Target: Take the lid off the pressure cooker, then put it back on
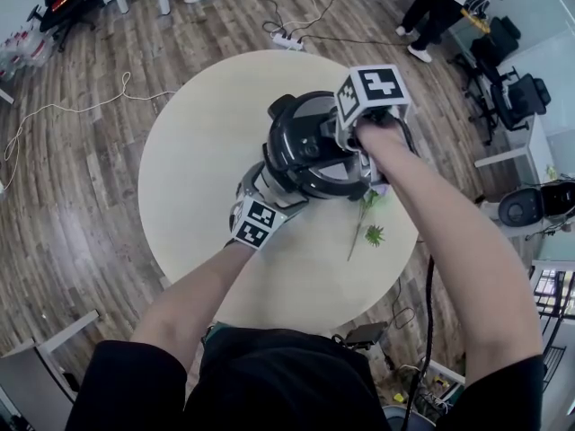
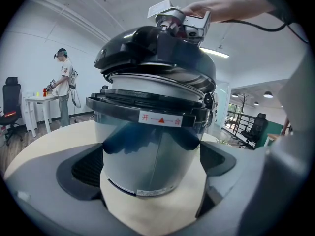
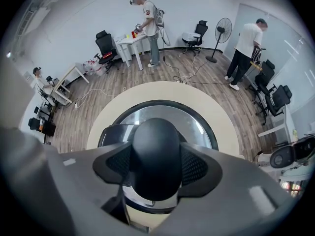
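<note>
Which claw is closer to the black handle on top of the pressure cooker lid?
Right. The right claw is clamped on the lid handle from above. The left claw sits lower, gripping the steel pot by its sides, beneath the lid.

We find ourselves in an open-plan office. The floor (image 1: pixel 81 196) is wood plank throughout, and a round, pale tabletop (image 1: pixel 198 178) stands in the middle of it. Black swivel chairs (image 3: pixel 105 45) sit beside a white desk (image 3: pixel 129 42), and more office chairs (image 1: pixel 521 97) crowd the room's edge. A pedestal fan (image 3: pixel 223 31) stands near the far wall. A power strip (image 1: pixel 289 39) and a loose white cable (image 1: pixel 56 109) lie on the planks. One person (image 3: pixel 147 18) stands at the desk, another (image 3: pixel 246 45) stands further right, and a third (image 3: pixel 42 85) sits at a side desk. A strip light (image 2: pixel 214 52) glows on the white ceiling.
</note>
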The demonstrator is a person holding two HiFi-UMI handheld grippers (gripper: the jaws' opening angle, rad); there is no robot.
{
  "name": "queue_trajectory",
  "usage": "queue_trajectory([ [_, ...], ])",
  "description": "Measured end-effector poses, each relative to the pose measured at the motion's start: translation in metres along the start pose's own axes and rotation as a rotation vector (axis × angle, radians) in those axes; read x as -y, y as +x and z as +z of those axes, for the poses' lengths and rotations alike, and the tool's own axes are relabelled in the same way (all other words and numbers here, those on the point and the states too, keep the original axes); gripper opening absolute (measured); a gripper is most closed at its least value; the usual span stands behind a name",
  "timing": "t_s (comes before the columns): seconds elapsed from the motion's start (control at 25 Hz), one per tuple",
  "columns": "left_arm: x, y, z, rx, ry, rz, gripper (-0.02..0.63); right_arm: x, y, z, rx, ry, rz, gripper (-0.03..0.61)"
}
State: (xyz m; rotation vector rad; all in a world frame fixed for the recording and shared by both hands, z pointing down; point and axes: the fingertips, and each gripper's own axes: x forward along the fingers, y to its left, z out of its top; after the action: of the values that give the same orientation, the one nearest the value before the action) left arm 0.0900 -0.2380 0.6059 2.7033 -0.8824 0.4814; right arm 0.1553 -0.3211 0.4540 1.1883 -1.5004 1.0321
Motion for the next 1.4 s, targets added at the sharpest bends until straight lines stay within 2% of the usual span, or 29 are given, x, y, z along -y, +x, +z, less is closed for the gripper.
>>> queue_trajectory([
  [0.4, 0.0, -0.001, 0.001, -0.009, -0.001, -0.001, 0.589, 0.002, -0.005, 0.01, 0.094, -0.003, -0.021, 0.285],
  [0.6, 0.002, 0.001, 0.0, -0.016, -0.004, -0.005, 0.589, 0.012, -0.007, 0.028, 0.225, 0.024, -0.047, 0.285],
  [0.8, 0.001, 0.001, -0.001, -0.023, -0.003, -0.003, 0.589, 0.015, -0.02, 0.021, 0.199, 0.031, 0.007, 0.285],
  [1.0, -0.002, 0.0, 0.0, -0.026, -0.003, -0.004, 0.589, 0.037, -0.061, 0.011, 0.236, 0.049, 0.036, 0.285],
  [1.2, -0.001, -0.001, -0.001, -0.041, -0.005, -0.006, 0.589, 0.066, -0.101, -0.026, 0.263, 0.004, 0.008, 0.285],
  [1.4, 0.0, -0.002, -0.001, -0.043, -0.006, -0.005, 0.589, 0.092, -0.115, -0.098, 0.251, -0.017, -0.022, 0.285],
])
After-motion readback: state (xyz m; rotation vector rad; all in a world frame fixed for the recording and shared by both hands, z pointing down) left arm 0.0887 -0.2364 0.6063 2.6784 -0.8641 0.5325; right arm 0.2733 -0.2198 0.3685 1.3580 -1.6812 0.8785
